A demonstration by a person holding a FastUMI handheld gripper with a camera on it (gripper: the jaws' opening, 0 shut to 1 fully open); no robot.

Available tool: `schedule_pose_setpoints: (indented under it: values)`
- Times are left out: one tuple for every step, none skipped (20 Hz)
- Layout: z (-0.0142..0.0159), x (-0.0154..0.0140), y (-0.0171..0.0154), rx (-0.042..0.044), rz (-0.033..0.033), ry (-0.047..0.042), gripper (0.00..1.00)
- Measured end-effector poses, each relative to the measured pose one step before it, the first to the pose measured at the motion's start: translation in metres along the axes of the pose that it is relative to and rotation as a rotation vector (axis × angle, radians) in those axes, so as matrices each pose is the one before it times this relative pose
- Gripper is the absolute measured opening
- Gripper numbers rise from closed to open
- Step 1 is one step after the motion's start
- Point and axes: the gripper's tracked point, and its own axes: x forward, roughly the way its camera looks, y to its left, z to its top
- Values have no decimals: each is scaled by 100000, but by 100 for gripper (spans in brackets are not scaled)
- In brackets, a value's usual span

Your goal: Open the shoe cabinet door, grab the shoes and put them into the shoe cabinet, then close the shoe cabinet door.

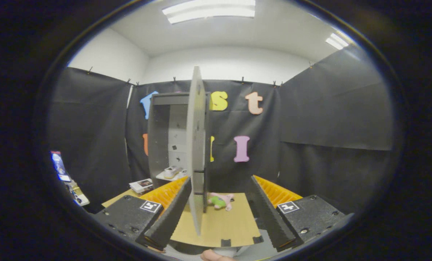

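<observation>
The gripper (pixel 219 214) sat nearest, its two black fingers (pixel 170 214) with orange ribbed backs spread wide apart and pressing on nothing. Between them, closer to the left finger, stood the free edge of the shoe cabinet door (pixel 196 152), swung fully open and seen almost edge-on, so the tool looked placed to catch that edge and push it shut. The door hung over the near part of the wooden tabletop (pixel 219 228). Just beyond the fingers, near the tabletop's far edge and right of the door, lay a small pink and green plush toy (pixel 220 201), clear of the door's swing. Further back, at the tabletop's far left, the grey shoe cabinet (pixel 165 137) stood open, and a pair of white shoes (pixel 172 171) rested on its lower shelf, so the placing step appeared done and only closing remained. A small printed box (pixel 141 185) lay just left of the cabinet's foot.
</observation>
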Motion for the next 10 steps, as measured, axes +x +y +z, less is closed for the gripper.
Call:
schedule_pose_setpoints:
  values:
    - [-566,1513,-1130,-1337,-1141,559,100]
    - [-510,900,-1962,-440,-1926,770,100]
    - [-193,817,-1732,-497,-2113,652,100]
    - [-342,754,-1928,142,-2723,730,100]
    - [-229,1096,-1379,-631,-1378,1034,100]
    - [-697,922,-1008,-1294,-714,797,100]
    - [-318,927,-692,-2566,752,-20,100]
    - [-143,924,-704,-1810,0,-1136,100]
    - [101,1035,-302,-1251,859,-1358,100]
    - [21,940,142,-1407,1857,-1918,100]
